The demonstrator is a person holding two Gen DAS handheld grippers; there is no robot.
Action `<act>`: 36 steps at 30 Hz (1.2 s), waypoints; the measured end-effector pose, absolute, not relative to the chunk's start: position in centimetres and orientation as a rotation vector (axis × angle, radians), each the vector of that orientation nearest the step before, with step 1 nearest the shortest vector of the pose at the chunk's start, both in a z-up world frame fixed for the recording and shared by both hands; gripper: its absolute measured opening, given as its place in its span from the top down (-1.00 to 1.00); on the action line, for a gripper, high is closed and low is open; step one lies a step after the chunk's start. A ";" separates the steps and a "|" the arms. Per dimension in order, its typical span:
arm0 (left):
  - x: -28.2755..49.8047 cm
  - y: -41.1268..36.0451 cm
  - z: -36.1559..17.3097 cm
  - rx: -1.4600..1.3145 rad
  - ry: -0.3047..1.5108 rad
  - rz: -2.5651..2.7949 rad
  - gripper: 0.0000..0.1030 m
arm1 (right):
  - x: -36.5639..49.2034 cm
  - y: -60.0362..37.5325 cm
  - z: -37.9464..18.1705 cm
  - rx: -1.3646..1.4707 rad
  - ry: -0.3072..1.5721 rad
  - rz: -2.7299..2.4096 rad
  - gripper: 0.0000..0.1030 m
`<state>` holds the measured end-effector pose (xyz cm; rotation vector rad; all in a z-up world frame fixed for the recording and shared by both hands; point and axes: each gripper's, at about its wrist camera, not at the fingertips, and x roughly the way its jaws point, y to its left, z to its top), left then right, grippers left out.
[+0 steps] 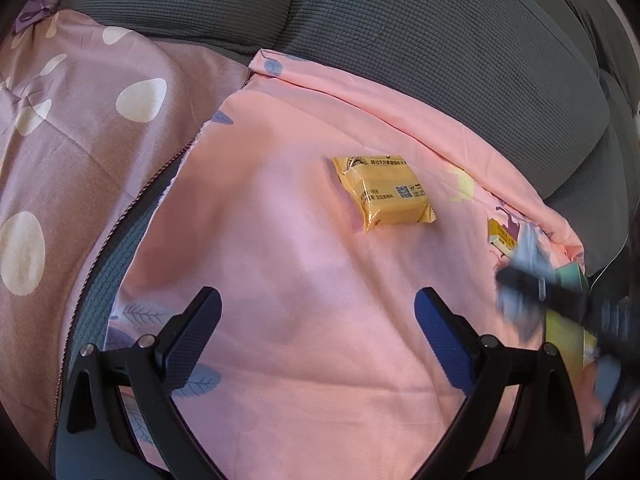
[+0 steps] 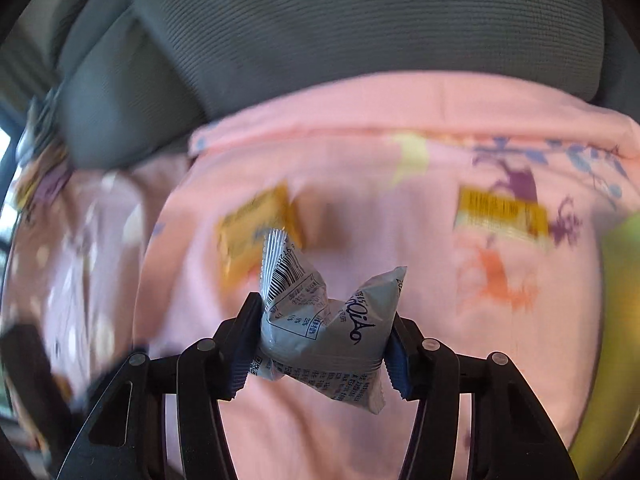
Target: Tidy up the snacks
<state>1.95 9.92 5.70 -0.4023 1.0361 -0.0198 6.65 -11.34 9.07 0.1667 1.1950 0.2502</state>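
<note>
My right gripper (image 2: 324,344) is shut on a crumpled pale blue-white snack packet (image 2: 320,332), held above the pink sheet (image 2: 400,420); the scene around it is motion-blurred. Beyond it lie a yellow packet (image 2: 248,236) and a second yellow packet (image 2: 504,212). In the left wrist view, my left gripper (image 1: 318,320) stands open over the pink sheet (image 1: 280,260) with nothing between its fingers. The yellow packet (image 1: 384,194) rests flat ahead of it. The right gripper (image 1: 532,280) shows as a dark blur at the right, near another yellow packet (image 1: 502,238).
Grey ribbed cushions (image 1: 400,40) run along the back. A mauve quilt with cream dots (image 1: 80,120) and a zipper edge (image 1: 120,220) lies to the left. A yellow-green packet (image 1: 566,332) sits at the right edge, also blurred in the right wrist view (image 2: 616,320).
</note>
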 end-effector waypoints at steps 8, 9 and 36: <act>1.7 8.3 5.4 -0.360 1.048 -0.035 -0.90 | 1.6 -11.7 6.1 0.034 1.260 0.240 -0.11; 1.7 8.1 5.4 -0.356 1.049 -0.039 -0.90 | 1.5 -11.6 5.6 0.042 1.269 0.245 -0.13; 0.7 -1.3 3.3 -0.369 1.169 -0.432 -0.58 | 1.5 -18.9 5.7 0.517 1.129 0.216 -0.55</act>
